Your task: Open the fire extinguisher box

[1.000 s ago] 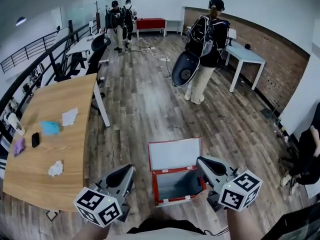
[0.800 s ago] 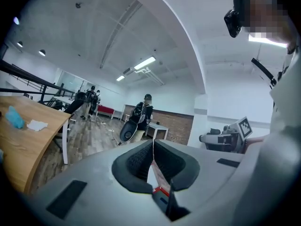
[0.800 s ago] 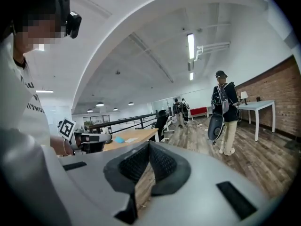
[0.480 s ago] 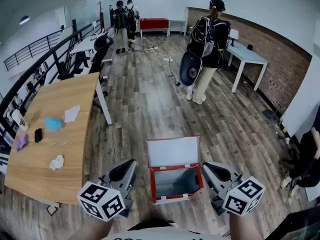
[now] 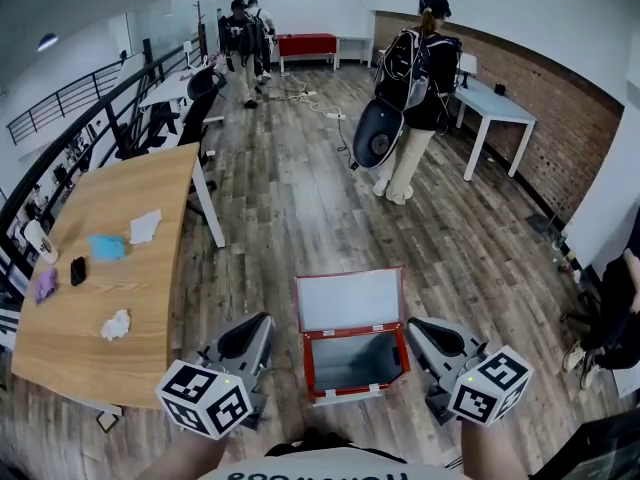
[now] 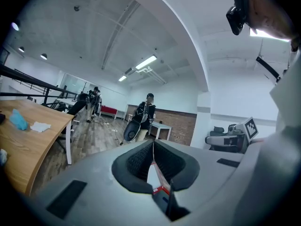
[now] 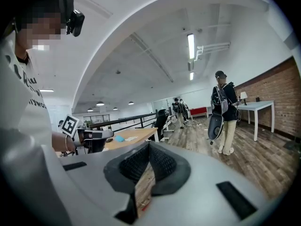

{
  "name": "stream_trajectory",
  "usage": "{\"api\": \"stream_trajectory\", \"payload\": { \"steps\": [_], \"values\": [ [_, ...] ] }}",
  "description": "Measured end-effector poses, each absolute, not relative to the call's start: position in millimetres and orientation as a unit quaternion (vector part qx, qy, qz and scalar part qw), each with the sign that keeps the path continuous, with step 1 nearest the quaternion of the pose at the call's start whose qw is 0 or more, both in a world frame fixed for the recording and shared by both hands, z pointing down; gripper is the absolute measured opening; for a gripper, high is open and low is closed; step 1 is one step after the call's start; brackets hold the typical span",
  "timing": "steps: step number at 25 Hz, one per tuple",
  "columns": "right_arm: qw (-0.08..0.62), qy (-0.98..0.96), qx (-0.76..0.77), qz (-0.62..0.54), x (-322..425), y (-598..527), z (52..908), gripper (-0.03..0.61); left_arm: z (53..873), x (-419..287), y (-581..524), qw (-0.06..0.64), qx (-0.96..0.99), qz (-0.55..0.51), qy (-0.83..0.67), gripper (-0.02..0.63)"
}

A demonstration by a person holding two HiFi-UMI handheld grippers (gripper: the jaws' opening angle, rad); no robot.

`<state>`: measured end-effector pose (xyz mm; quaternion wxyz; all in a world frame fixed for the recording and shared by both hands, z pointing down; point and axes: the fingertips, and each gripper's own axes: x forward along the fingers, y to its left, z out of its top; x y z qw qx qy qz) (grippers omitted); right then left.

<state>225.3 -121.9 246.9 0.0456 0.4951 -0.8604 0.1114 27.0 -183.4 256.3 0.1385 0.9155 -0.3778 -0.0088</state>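
In the head view the red fire extinguisher box (image 5: 352, 360) stands on the wooden floor with its lid (image 5: 350, 300) swung up and back, and its grey inside shows. My left gripper (image 5: 250, 330) is held left of the box, shut and empty. My right gripper (image 5: 424, 330) is just right of the box, apart from it, also shut and empty. In the left gripper view the left gripper (image 6: 153, 146) has its tips together, and a sliver of the box (image 6: 162, 190) shows below them. In the right gripper view the right gripper (image 7: 149, 147) is closed with nothing between its pads.
A wooden table (image 5: 95, 278) with a few small items stands at the left, beside a black railing (image 5: 60, 158). A person with a backpack (image 5: 412, 88) stands ahead near a white table (image 5: 495, 110). Two people (image 5: 245, 38) are far back, and another person (image 5: 620, 313) sits at the right edge.
My right gripper has drawn back from the box's right edge. The left gripper has shifted slightly. The lid stays open, and the person with the backpack has moved a little.
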Motion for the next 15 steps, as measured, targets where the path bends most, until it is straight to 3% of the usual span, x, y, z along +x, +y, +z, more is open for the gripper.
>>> {"api": "stream_trajectory", "payload": {
  "steps": [15],
  "values": [
    [0.050,-0.853,0.509,0.101,231.2,-129.2,246.8,0.009,253.1,30.6,-194.1,0.130,0.921,-0.011,-0.366,0.011]
  ]
}}
